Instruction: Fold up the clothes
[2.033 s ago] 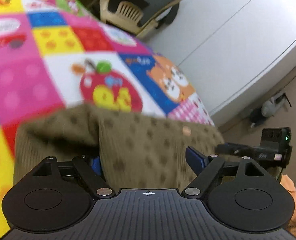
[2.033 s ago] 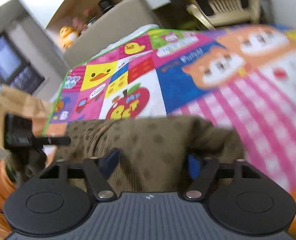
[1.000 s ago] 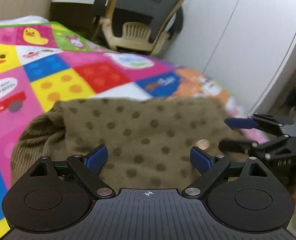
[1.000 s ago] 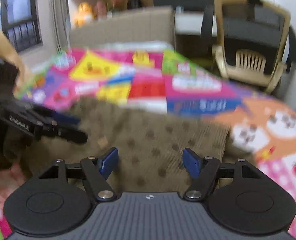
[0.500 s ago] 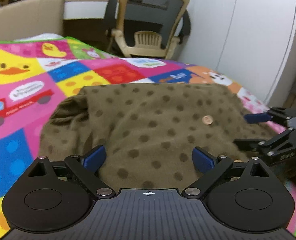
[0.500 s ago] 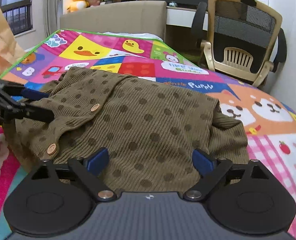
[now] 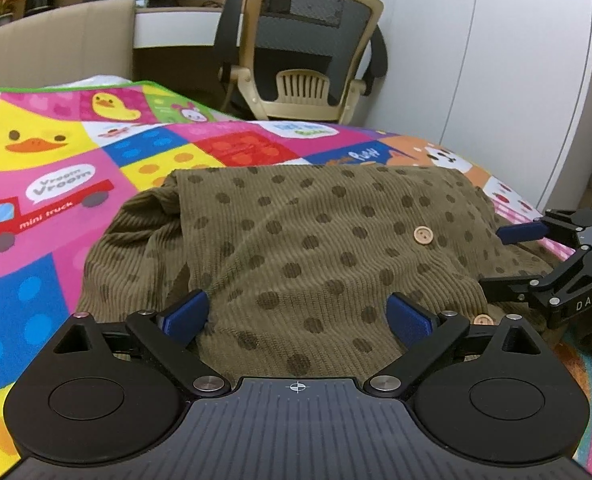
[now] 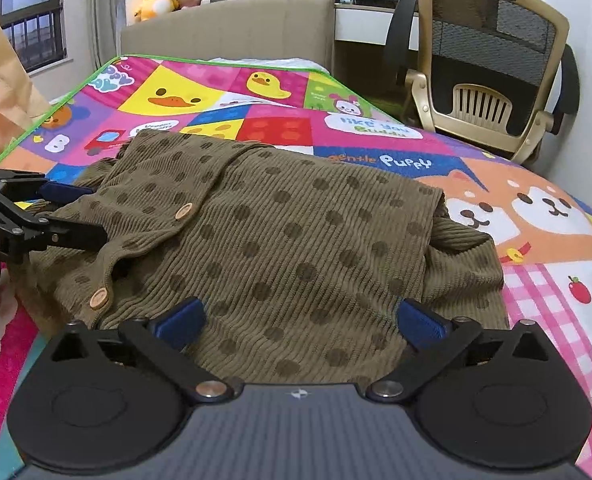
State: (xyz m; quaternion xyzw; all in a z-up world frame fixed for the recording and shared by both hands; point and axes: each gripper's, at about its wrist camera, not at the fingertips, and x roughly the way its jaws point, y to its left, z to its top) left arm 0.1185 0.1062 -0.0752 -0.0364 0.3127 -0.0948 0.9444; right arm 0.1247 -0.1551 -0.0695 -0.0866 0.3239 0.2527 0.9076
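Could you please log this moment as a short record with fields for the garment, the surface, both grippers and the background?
garment: olive dotted cardigan, folded over, wooden buttons showing
surface: colourful play mat with ducks and puppies
left gripper: open, fingers either side of the near edge
right gripper: open, fingers either side of the near edge
background: office chair, beige headboard

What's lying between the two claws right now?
Only the olive-brown dotted corduroy garment: it spans the stretch between left claw and right claw, with two wooden buttons near the left. The right wrist view shows this.
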